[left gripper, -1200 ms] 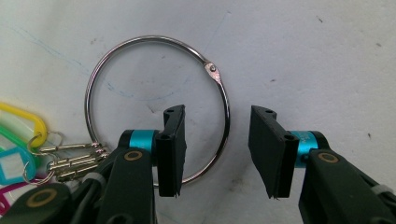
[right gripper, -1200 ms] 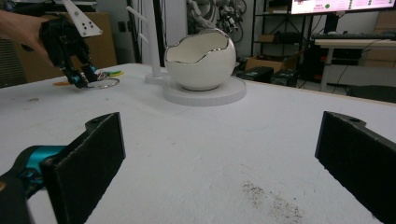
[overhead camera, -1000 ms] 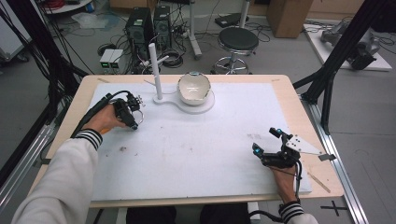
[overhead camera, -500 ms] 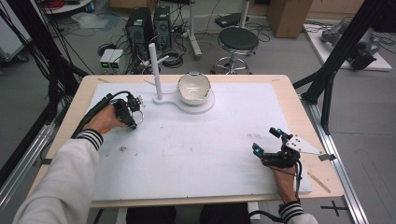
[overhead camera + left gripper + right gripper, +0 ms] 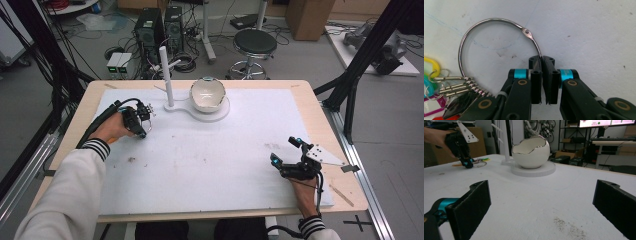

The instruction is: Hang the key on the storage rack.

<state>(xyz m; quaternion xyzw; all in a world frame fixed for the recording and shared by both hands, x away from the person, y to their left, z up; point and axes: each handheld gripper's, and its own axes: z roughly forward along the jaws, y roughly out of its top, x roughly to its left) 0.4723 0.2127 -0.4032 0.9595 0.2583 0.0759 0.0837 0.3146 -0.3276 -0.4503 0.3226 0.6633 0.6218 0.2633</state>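
Note:
My left gripper [image 5: 542,58] is shut on a large metal key ring [image 5: 486,21] that lies on the white mat. Several keys [image 5: 461,87] and coloured tags [image 5: 430,67] hang from the ring at the left. In the high view this gripper [image 5: 145,112] sits at the mat's left side, near the white peg stand [image 5: 166,75]. The right gripper view shows it far off [image 5: 469,165] with the ring and tags [image 5: 480,161] beside it. My right gripper [image 5: 285,150] rests at the front right of the mat, open, with nothing between its jaws. A white egg-shaped bowl [image 5: 207,93] stands on a round base.
The bowl's round base [image 5: 220,112] joins the peg stand's foot at the back middle of the mat. Dark smudges [image 5: 569,226] mark the mat in front of my right gripper. A stool [image 5: 255,42] and computer towers [image 5: 160,25] stand beyond the table's far edge.

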